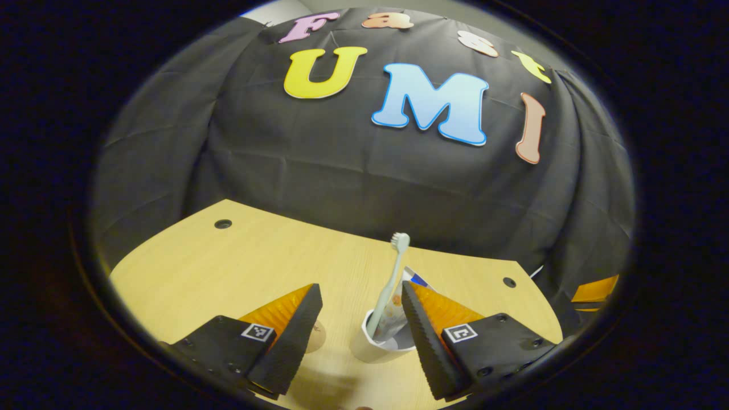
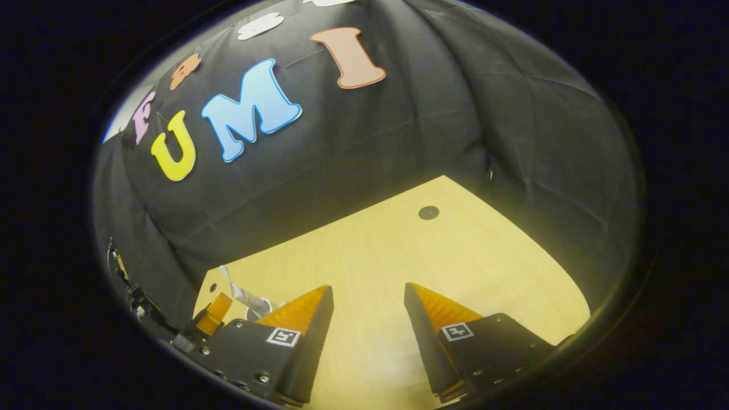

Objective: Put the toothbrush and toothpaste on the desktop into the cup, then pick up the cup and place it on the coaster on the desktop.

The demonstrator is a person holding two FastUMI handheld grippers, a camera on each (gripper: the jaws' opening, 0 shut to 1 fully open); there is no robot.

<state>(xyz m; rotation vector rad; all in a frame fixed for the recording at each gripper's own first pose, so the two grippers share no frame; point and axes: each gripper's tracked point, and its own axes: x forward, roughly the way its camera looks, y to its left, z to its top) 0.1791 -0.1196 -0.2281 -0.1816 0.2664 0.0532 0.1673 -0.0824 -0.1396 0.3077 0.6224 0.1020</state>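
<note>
In the left gripper view a white cup (image 1: 373, 344) stands on the wooden desktop (image 1: 228, 267). A pale toothbrush (image 1: 393, 273) rises from it, bristles up, with the toothpaste tube (image 1: 396, 316) beside it in the cup. My left gripper (image 1: 359, 290) is open around the cup, which sits close to its right finger; the left finger is apart from it. A round tan coaster (image 1: 316, 336) peeks out beside the left finger. In the right gripper view my right gripper (image 2: 368, 289) is open over bare desktop (image 2: 398, 250), and the toothpaste tube (image 2: 239, 293) shows far left.
The desktop has small dark holes (image 1: 222, 224) (image 1: 509, 282) near its back corners, one also in the right gripper view (image 2: 428, 212). Black cloth walls close the booth behind and at the sides. An orange finger of the other gripper (image 2: 215, 313) shows at the left.
</note>
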